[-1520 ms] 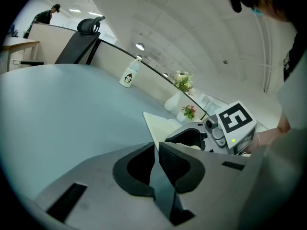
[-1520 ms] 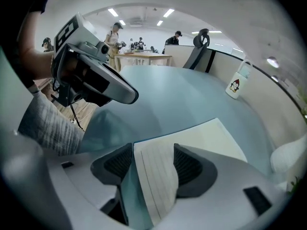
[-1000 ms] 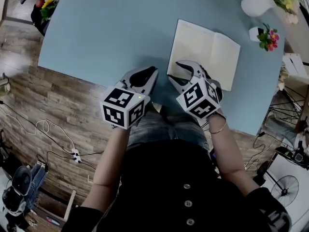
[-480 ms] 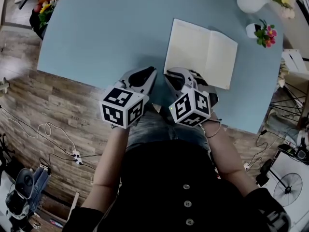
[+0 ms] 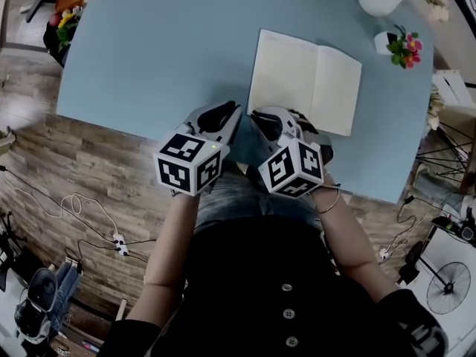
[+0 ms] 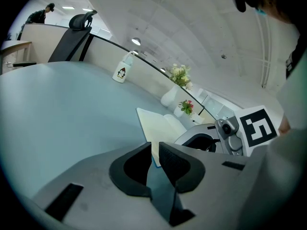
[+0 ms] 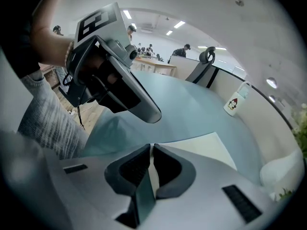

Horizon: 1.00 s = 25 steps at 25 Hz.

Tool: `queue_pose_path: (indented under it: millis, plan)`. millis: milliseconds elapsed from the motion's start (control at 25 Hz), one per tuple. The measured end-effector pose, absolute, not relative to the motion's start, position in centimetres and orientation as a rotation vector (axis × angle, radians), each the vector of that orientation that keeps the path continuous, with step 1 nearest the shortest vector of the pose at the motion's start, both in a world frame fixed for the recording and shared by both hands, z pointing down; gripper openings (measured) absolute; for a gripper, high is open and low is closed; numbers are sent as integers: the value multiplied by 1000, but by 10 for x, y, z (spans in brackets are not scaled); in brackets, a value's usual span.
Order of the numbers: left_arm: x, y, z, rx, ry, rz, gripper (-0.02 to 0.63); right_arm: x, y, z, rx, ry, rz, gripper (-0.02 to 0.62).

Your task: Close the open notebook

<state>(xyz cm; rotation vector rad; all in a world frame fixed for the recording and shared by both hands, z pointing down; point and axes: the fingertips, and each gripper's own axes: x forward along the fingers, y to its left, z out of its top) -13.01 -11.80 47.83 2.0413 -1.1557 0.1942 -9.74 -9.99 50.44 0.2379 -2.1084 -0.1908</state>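
my right gripper point(image 7: 150, 146) has its jaws drawn almost together, with only a thin slit between them. a sliver of pale page shows through the slit, but i judge the pads grip nothing, since the page lies flat. my left gripper point(image 6: 153, 144) is likewise nearly closed and empty, just beside the right one.

the open cream-paged notebook point(image 5: 305, 80) lies flat on the pale blue table point(image 5: 149, 43), its near left corner right at the right gripper's tips. with jaws this narrow i could miss the cover and snag a single page, creasing it. i could also shove the whole book toward the small white pot of pink flowers point(image 5: 401, 49) and the white vase point(image 5: 379, 0) beyond it.

in the head view the grippers' own bodies hide their tips, so i can't tell whether there is contact at the corner. the vase is cut off by the frame.
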Motion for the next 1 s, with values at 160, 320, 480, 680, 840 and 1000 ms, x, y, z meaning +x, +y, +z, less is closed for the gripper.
queue_pose_path:
  millis: [160,320,480,680,840,1000]
  plan:
    - [-130,-119,478,2044,-1156,192,35,-96,-99,506,199,-2090,-234,49]
    - [-130,-119,479,2042,-1154,197,35,-87,-101,508,210,-2051,-237,101]
    - [-130,-119,479,2042,-1151,198,35,-76,-106,507,204,-2020,-245,147]
    - [-128,-119,480,2039,-1151,195,35,-61,-109,511,166,-1966,-256,167]
    - [-128,-118,481,2035,-1154,194,35,-59,-111,516,136,-1936,-277,173]
    - [-129,-117,481,2035,-1155,186,35,-61,-112,517,85,-1930,-296,184]
